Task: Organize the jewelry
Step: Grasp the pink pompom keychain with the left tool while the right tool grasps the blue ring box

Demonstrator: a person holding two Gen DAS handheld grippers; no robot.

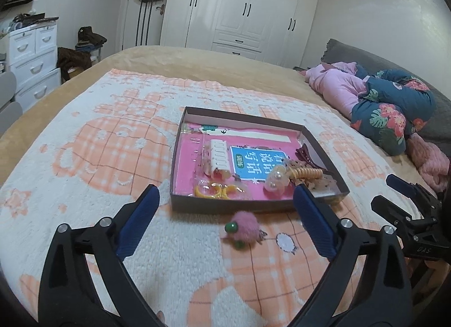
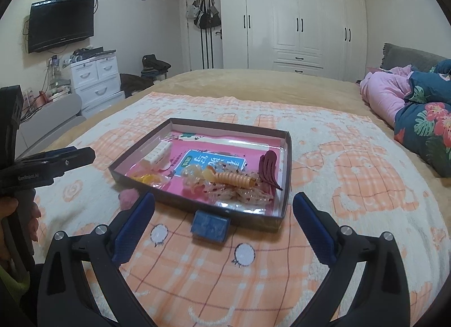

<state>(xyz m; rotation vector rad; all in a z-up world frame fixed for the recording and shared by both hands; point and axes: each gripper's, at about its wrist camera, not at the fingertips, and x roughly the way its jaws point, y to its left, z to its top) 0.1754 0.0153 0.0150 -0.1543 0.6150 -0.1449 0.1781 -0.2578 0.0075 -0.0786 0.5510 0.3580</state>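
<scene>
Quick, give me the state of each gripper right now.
Left gripper: open, holding nothing; the pink pom-pom lies loose on the blanket between its fingers.
Right gripper: open, holding nothing.

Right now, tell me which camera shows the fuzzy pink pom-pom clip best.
The left wrist view. There the pink pom-pom clip lies whole on the blanket before the box, green bead visible. In the right wrist view only a pink edge peeks out, cut off by that gripper's own finger.
</scene>
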